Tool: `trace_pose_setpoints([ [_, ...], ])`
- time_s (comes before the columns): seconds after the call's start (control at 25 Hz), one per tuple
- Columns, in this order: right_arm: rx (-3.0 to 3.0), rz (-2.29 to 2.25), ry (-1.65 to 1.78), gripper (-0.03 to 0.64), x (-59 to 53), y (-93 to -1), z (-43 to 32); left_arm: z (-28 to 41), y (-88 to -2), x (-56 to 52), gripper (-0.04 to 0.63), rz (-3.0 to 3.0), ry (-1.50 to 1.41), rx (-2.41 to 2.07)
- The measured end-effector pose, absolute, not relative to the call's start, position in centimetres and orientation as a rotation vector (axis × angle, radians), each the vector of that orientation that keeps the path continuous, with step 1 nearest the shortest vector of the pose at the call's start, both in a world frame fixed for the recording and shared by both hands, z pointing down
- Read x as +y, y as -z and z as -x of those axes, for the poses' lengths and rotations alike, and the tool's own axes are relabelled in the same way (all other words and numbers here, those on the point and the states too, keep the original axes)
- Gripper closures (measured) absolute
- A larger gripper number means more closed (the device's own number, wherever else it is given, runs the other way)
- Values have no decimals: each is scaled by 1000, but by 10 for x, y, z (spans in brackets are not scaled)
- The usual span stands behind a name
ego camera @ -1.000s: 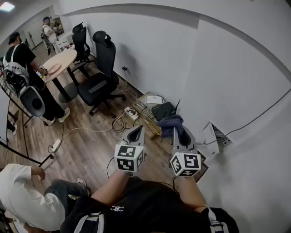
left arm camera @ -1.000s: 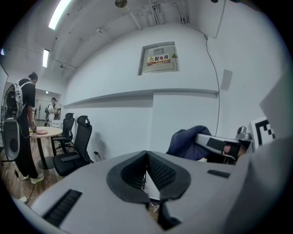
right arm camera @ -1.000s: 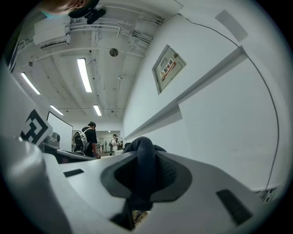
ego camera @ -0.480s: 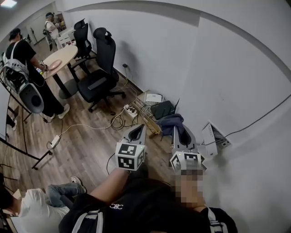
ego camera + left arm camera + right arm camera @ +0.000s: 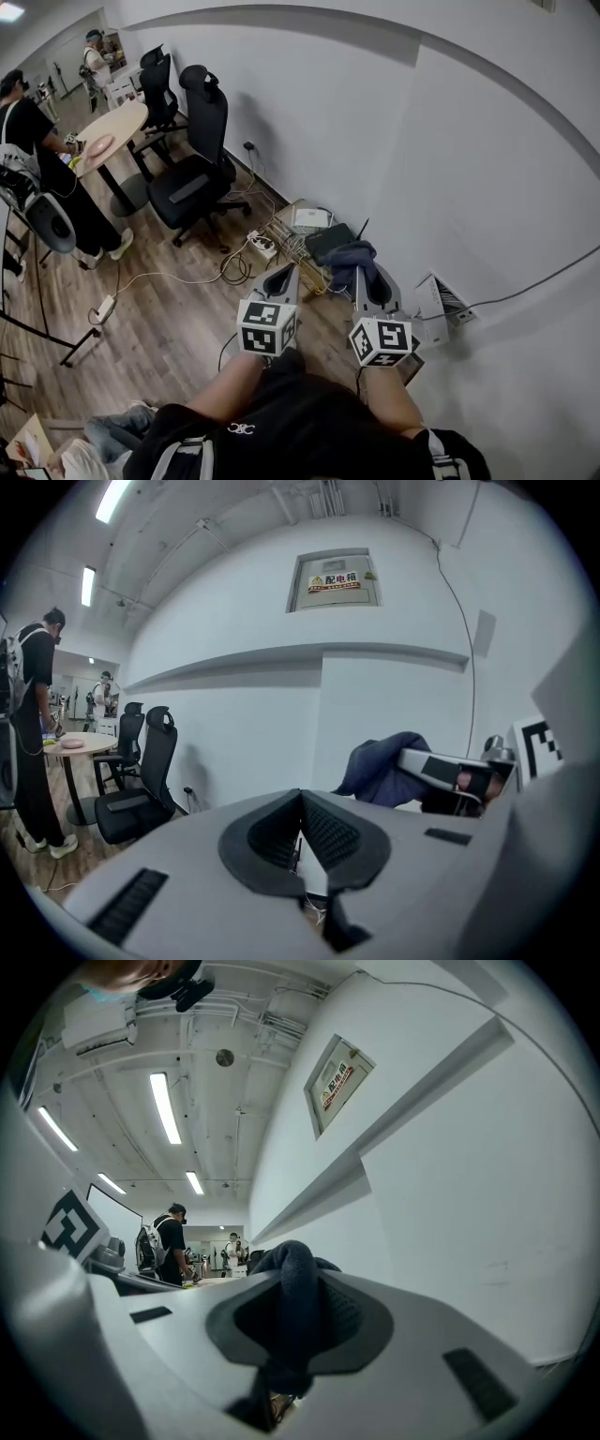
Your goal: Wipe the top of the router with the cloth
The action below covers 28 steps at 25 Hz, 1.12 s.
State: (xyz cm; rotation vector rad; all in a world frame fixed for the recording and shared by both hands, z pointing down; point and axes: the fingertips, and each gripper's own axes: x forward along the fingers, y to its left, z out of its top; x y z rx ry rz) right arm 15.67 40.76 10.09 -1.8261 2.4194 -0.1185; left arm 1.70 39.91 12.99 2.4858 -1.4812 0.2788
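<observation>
The ribbed black fingers of your right gripper are clamped on a thick, soft fold of dark blue cloth, which bunches out past their tips. The fingers of your left gripper are pressed together tip to tip with nothing between them. Just beyond the cloth, the flat dark router with its thin antenna lies at the foot of the smooth white wall, above the wood-plank floor.

We get an evenly bright room: ceiling strip lights glare white overhead, and the office chair throws a soft shadow on the white wall. Both gripper views bulge, darken at their rims, and blur the nearest foreground.
</observation>
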Motion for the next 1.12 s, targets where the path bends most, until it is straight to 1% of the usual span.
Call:
trace_pose_setpoints([
  [0.52,2423,1862,141,574,272,-95,-142,-1,-130,264,594,-2468,-302,-1428],
  [1.12,2399,1913,155,574,152,-94,-109,32,-134,142,594,-2482,-303,-1361],
])
